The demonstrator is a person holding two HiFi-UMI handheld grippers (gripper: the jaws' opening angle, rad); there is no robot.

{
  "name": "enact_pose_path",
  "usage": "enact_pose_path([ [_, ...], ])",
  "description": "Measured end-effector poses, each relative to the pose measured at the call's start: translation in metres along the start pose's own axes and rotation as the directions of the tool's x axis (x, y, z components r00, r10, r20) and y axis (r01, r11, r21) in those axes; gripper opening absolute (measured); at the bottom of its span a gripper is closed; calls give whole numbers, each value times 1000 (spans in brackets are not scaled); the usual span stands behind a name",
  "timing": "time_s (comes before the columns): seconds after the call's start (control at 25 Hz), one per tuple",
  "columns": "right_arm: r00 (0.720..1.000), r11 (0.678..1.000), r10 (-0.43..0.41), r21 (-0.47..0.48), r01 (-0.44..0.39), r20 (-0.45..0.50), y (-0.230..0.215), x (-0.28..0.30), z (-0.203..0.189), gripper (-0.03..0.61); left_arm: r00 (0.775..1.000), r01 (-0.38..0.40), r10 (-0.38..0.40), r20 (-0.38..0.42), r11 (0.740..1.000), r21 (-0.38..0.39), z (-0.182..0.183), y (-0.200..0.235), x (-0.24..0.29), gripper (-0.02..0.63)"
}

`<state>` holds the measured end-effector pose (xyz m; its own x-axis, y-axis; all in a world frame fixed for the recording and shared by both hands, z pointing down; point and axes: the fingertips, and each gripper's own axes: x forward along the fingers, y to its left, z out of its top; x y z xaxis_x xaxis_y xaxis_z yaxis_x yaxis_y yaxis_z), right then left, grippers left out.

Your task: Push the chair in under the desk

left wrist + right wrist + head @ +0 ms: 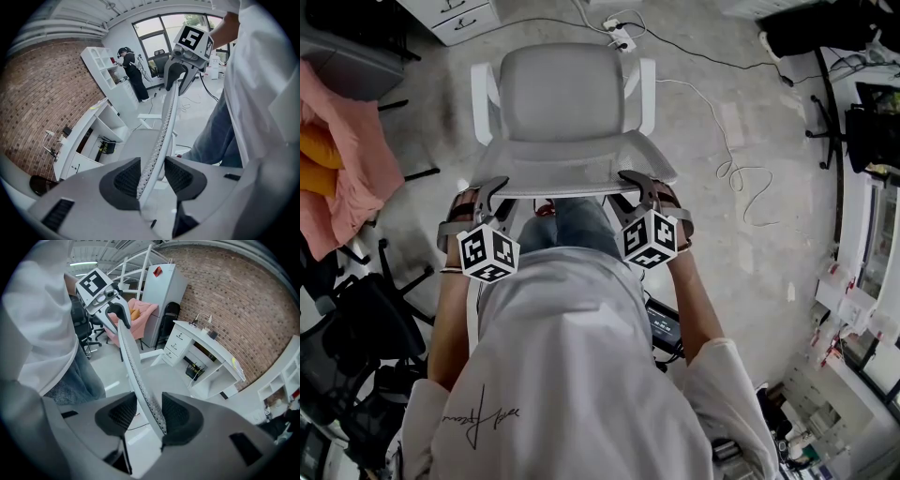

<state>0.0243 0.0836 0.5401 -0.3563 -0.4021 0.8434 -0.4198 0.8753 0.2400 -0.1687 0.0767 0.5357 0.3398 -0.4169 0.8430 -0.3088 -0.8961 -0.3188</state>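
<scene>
The person's white shirt (pixel 572 375) has a black scribble I can't read. Both arms reach forward. The left hand-held gripper (pixel 152 176) and right hand-held gripper (pixel 149 416) hold their bumpy black pads (pixel 126 180) apart, loosely round the thin, dotted top edge of the pale grey chair (pixel 567 94). The chair stands on the floor (pixel 712 234) right before the person.

Grey concrete floor (pixel 722 244) from above: a white office chair (pixel 567 94) stands at centre, a white power strip (pixel 620 36) lies just beyond it, and a white cable (pixel 728 150) trails in loops to the right. A black office chair (pixel 356 314) stands at left. In the right gripper view, a white bench (pixel 213 355) stands on the floor along a brick wall (pixel 234 296).
</scene>
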Motion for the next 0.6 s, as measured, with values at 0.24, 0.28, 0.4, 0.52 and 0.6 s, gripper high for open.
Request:
enact_pose_path([
  [0.24, 1000, 1000, -3, -8, 3, 7, -2, 2, 1, 184, 1000, 0, 0, -6, 1000, -2, 0, 2, 2, 156],
  [0.28, 1000, 1000, -3, -10, 3, 8, -3, 2, 1, 184, 1000, -1, 1, -7, 1000, -3, 0, 2, 2, 156],
  [0.4, 1000, 1000, -6, -17, 6, 11, -4, 3, 0, 184, 1000, -5, 5, -10, 1000, -8, 1, 3, 3, 156],
  [0.52, 1000, 1000, -11, -24, 11, 12, -9, 3, 0, 186, 1000, -7, 7, -10, 1000, -10, 3, 4, 4, 155],
  [0.6, 1000, 1000, -13, -24, 14, 9, -13, 4, -1, 186, 1000, -9, 9, -7, 1000, -9, 6, 5, 5, 153],
])
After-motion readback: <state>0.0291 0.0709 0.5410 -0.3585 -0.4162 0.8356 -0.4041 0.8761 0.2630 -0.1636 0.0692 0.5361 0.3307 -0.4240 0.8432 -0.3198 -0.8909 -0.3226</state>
